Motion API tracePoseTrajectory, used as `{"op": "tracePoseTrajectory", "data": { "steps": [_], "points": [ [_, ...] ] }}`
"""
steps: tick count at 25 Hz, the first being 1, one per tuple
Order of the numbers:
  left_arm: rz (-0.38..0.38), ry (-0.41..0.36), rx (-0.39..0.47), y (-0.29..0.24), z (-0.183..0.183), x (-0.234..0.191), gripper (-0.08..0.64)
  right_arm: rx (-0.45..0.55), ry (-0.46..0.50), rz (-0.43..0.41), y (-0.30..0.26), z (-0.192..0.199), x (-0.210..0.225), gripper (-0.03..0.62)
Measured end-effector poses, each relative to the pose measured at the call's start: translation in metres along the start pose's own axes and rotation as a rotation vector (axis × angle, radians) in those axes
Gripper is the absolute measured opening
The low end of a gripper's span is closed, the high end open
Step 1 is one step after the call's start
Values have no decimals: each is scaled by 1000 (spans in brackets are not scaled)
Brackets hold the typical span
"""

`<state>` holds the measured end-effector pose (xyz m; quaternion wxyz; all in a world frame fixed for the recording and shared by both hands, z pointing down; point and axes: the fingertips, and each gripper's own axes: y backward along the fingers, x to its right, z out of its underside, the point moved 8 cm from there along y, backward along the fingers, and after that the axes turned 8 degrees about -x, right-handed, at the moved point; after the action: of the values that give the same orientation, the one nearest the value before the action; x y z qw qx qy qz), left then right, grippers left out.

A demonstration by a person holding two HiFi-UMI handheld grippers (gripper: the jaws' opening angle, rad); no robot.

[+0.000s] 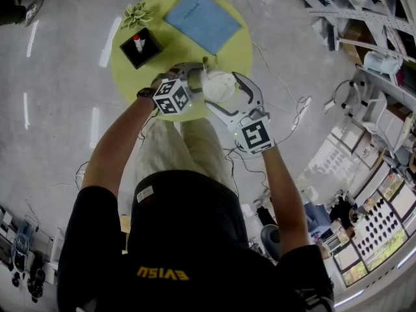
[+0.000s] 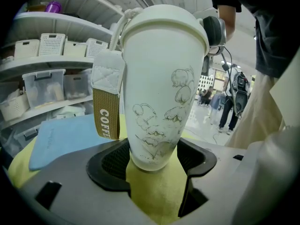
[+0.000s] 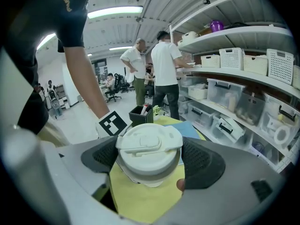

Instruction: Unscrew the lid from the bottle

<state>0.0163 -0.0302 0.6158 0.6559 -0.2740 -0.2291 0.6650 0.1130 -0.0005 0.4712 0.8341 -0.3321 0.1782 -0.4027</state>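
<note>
"Bottle (image 2: 159,93), where is it?"
"White with line drawings, upright over the near edge of the round yellow table (image 1: 237,54), between the 2 grippers. Can't tell if its base touches the table."
"Left gripper (image 2: 153,165)?"
"Clamped on the bottle's narrow lower end, 1 black pad (image 2: 110,163) pressing on each side. Its view looks up the body."
"Right gripper (image 3: 150,162)?"
"Closed on the lid (image 3: 149,142). Jaws are wide, with the pads (image 3: 201,161) against the lid's rim on both sides. It comes in from the person's right, opposite the left gripper."
"Lid on or off?"
"On, seated on the bottle's top."
"Anything hanging off it?"
"A strap (image 2: 107,108), white and brown, lettered COFFE. It hangs down the bottle's side, at the left of the left gripper view."
"Rest of the table?"
"Blue mat (image 1: 202,19) at the far edge. Black box (image 1: 140,48) by the left edge, with a red and white item (image 1: 138,42) in it. Green plant (image 1: 136,13) at the far left edge. All are apart from the bottle."
"Background?"
"Shelves (image 3: 243,78) with bins (image 3: 229,95). 2 people (image 3: 165,74) stand beyond the table in the right gripper view."
</note>
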Motion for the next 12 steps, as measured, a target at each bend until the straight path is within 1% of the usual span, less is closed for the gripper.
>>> {"op": "tracePoseTrajectory", "data": {
  "steps": [2, 3, 4, 5, 6, 7, 9, 10, 12],
  "points": [
    [-3, 1, 0, 0, 0, 0, 330, 2, -14, 0, 0, -1, 0, 423],
    [-4, 2, 0, -1, 0, 1, 330, 20, -62, 9, 1, -1, 1, 433],
    [-6, 3, 1, -1, 1, 1, 330, 50, -142, 30, 1, -1, 2, 491],
    [-8, 5, 1, -1, 2, 1, 330, 82, -240, 68, 3, 0, 3, 514],
    [-9, 6, 0, -2, 3, 0, 330, 104, -333, 122, 5, 1, 3, 515],
    [-10, 8, -1, -1, 3, 0, 330, 114, -405, 183, 6, 2, 1, 517],
    [-11, 10, -3, -1, 3, 0, 328, 112, -483, 292, 5, 3, -9, 517],
    [-11, 12, -2, -2, 3, 0, 328, 108, -507, 336, 4, 3, -16, 515],
    [-10, 14, 0, -2, 3, 1, 328, 106, -545, 414, 1, 4, -26, 489]
  ]
}}
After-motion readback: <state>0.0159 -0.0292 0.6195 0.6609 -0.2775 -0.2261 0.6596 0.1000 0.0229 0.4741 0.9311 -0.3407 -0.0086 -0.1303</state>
